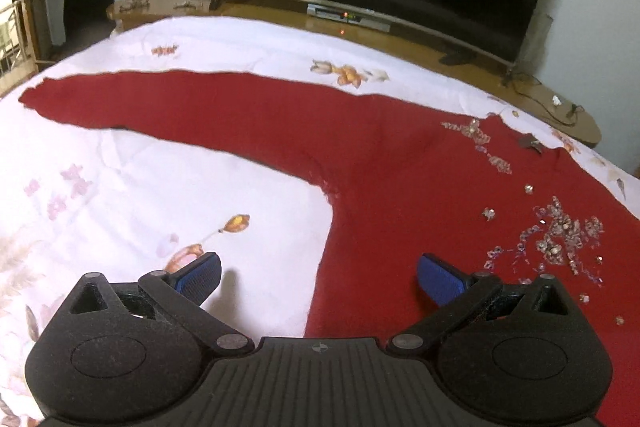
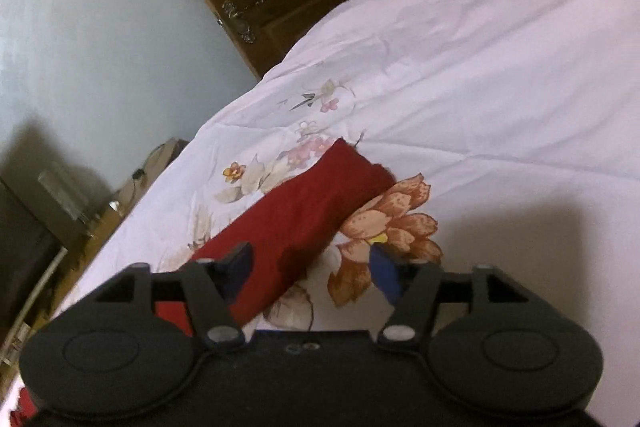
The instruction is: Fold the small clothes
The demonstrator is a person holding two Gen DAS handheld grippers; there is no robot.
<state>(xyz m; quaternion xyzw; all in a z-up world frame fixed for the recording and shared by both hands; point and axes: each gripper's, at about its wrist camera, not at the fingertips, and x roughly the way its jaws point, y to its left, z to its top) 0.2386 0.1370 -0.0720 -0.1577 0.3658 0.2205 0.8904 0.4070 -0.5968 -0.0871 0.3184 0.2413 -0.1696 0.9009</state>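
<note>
Carefully, we aimed both open grippers, left [image 1: 318,277] and right [image 2: 312,269], to pinch the top's [image 1: 360,155] sleeve [image 2: 304,211] squarely.

We see a dark red long-sleeved top [image 1: 400,187] spread flat on the floral bedspread, its front sewn with clusters of clear beads and sequins. One sleeve [image 1: 160,103] stretches out straight to the side, lying smooth, its cuff end near the bed's edge. In the right wrist view the other sleeve [image 2: 304,211] lies flat and angled across a printed orange flower; its cuff looks slightly rumpled, though the blur leaves us unsure.
</note>
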